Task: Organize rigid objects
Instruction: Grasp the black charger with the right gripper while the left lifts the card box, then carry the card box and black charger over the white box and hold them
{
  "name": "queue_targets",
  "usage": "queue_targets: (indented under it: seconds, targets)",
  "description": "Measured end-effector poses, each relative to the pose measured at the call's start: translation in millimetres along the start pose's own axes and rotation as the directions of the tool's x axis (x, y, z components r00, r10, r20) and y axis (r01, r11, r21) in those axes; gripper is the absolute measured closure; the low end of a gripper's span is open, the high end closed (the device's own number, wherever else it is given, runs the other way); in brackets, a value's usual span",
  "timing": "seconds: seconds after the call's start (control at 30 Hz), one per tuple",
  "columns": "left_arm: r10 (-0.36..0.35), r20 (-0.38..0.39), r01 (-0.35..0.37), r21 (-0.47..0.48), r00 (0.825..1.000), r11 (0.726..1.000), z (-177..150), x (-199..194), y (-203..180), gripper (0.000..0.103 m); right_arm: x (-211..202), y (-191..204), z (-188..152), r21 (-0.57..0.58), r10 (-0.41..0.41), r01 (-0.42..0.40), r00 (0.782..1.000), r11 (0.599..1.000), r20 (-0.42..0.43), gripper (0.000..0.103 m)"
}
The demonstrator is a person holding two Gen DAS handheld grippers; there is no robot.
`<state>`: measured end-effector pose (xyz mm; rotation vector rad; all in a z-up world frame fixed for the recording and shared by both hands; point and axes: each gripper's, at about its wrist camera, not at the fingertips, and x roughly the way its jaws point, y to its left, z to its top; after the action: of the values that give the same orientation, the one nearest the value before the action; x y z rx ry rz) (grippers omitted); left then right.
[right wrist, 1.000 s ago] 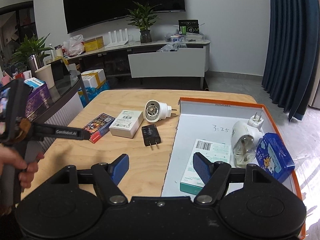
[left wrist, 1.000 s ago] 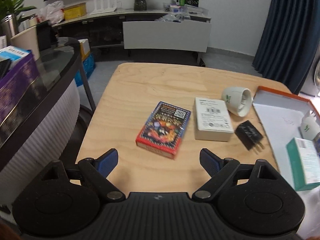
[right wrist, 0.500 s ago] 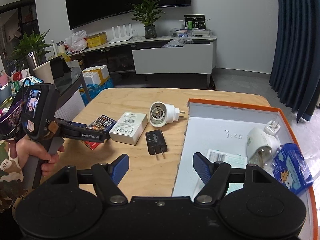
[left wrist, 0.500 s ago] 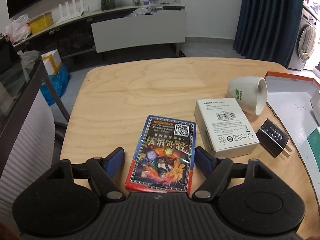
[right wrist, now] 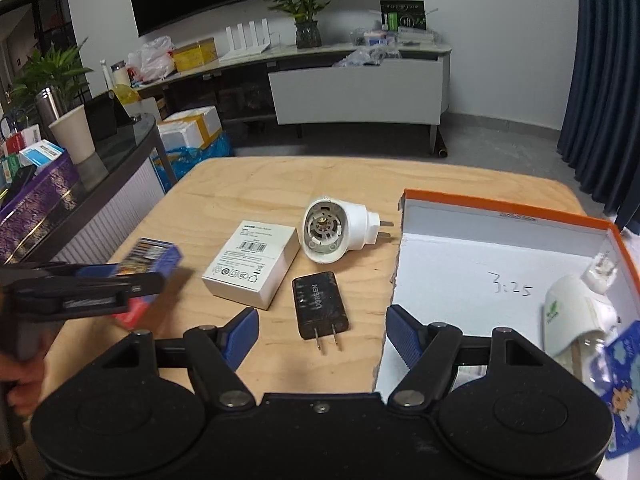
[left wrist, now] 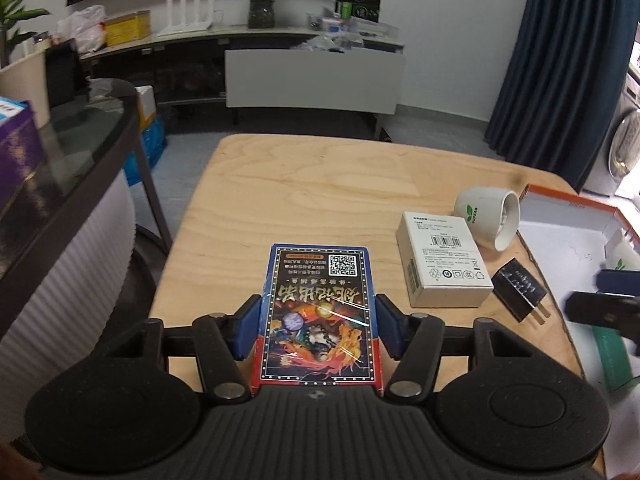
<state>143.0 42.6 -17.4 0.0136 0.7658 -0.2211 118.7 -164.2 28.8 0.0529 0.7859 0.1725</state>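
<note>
Wooden table (left wrist: 304, 184), living-room shelving behind. My left gripper (left wrist: 318, 326) has just been closing; both blue pads now press the long sides of the card box (left wrist: 320, 308), which earlier lay free ahead of spread jaws. Judgement: grasp made, lift to the orange-rimmed tray (right wrist: 500, 216) comes next. Box sits at 6 o'clock in the left view, long axis running 12–6, QR end toward 12. My right gripper (right wrist: 318, 338) stands spread, empty, over the black charger (right wrist: 320, 304).
</note>
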Motion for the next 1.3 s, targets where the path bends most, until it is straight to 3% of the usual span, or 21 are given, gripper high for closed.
queue_targets:
  seconds: [0.27,0.4,0.5,0.9,1.1,1.3]
  targets:
    - [0.019,0.025,-0.017,-0.072,1.0,0.997,-13.4,-37.2,-2.3,0.043,48.2,-1.2,12.3,0.001,-0.001,0.001,0.996,1.0,-0.091,0.025]
    - [0.022,0.016,-0.021,-0.076,1.0,0.997,-16.1,-40.2,-9.5,0.043,62.0,6.1,12.0,-0.043,-0.021,0.016,0.992,0.999,-0.123,0.058]
    - [0.019,0.021,-0.017,-0.078,1.0,0.997,-14.7,-44.9,-15.5,0.043,57.6,9.3,10.1,-0.051,-0.035,0.03,0.993,0.998,-0.114,0.059]
    - [-0.063,0.06,0.065,-0.031,0.996,0.997,-5.3,-83.4,-81.5,0.043,-77.7,-23.0,-3.3,0.082,-0.012,0.004,0.995,0.997,0.101,0.059]
    - [-0.12,0.086,0.118,0.033,0.989,0.992,-1.9,-100.0,-133.1,0.043,-145.7,-62.5,-15.8,0.125,-0.112,0.088,0.973,0.988,0.2,0.059]
    - [-0.192,0.103,0.181,0.107,0.976,0.978,6.5,-109.2,-184.3,0.043,-187.2,-104.1,-32.0,0.207,-0.198,0.149,0.949,0.967,0.245,0.059]
